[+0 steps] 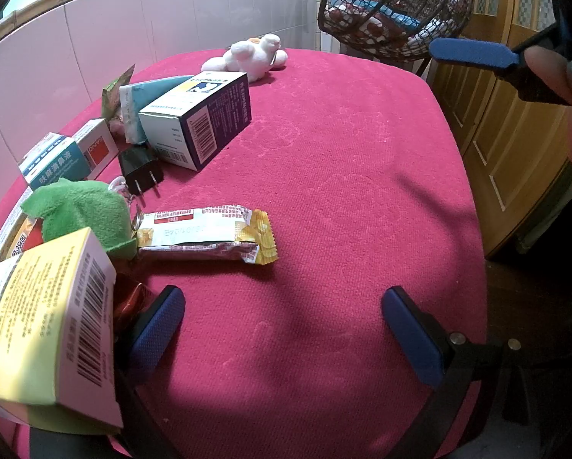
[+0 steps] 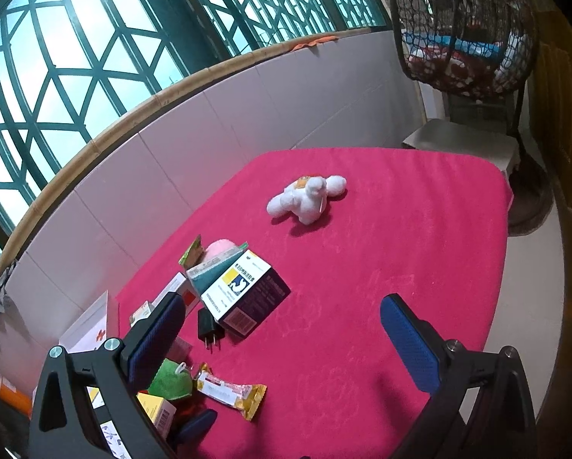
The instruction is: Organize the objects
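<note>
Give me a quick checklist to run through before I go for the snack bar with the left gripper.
1. Left gripper jaws open and empty: ok.
2. Right gripper jaws open and empty: ok.
3. White and yellow foil-wrapped snack bar lying flat on the red cloth-covered table: ok.
4. Free space at the bar's yellow crimped end: ok, bare cloth there.
5. Clearance at the bar's other end: not ok, the green plush toy and its metal keyring crowd it.
6. Path clear of the yellow and white barcoded box: cannot tell, it sits close beside the left finger.
</note>
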Motion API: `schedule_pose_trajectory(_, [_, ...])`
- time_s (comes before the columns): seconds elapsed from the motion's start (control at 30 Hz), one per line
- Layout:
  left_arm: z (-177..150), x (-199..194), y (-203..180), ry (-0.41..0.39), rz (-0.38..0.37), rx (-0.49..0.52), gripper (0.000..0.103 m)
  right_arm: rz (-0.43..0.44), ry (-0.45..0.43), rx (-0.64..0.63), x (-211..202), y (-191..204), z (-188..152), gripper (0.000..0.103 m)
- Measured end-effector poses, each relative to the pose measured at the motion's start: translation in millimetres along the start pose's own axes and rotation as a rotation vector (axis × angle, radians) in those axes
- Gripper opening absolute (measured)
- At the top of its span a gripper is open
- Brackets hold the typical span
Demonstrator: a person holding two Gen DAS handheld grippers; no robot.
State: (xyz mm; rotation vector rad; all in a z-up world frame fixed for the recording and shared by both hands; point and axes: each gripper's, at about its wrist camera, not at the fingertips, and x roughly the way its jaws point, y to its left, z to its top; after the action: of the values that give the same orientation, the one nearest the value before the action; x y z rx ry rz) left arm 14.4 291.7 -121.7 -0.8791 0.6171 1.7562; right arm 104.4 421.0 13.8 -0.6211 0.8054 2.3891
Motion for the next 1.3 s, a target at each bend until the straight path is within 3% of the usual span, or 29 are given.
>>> schedule_pose_trajectory(1.3, [0,0,0,0.0,0.001,-0.001,0.103,0.022,0.005,-0.002,-2,5,-4,0.103])
